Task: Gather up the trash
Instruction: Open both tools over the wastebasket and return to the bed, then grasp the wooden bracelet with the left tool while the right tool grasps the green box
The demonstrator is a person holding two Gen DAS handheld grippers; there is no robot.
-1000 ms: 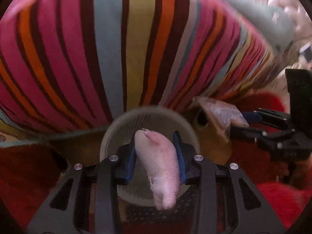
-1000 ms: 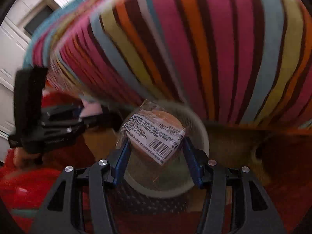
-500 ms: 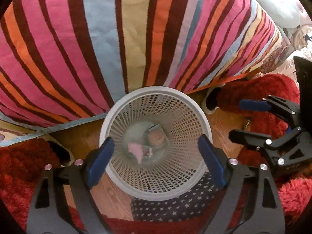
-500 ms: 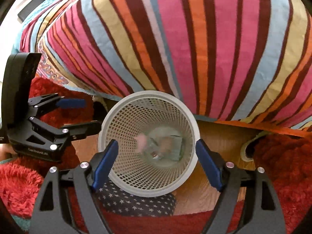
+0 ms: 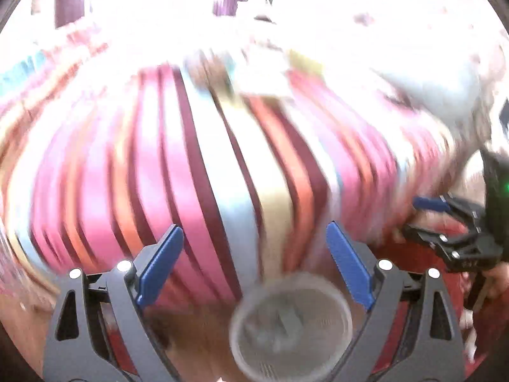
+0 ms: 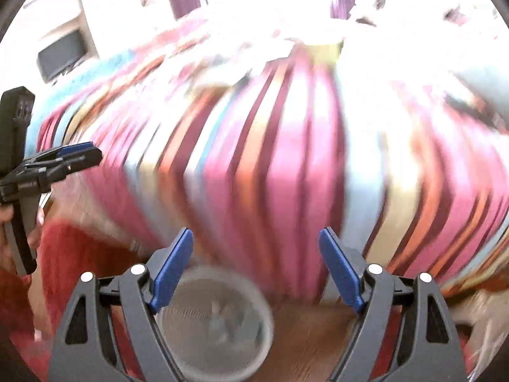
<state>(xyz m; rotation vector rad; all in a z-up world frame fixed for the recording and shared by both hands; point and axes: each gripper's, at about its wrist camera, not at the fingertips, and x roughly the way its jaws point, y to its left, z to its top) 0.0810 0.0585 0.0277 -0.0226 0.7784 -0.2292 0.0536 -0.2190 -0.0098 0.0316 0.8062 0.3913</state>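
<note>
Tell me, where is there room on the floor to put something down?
A bare patch of wood floor lies right of the trash basket, between it and the striped bedspread. It is crowded on the left, where the red rug and the left hand-held gripper sit. Blur hides the rest.

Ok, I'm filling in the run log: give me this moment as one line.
left tool: open, empty | right tool: open, empty | wastebasket: on floor below both, blurred contents | striped bedspread: ahead

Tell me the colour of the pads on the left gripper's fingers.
Blue pads on dark grey fingers, clearest in the left wrist view.
</note>
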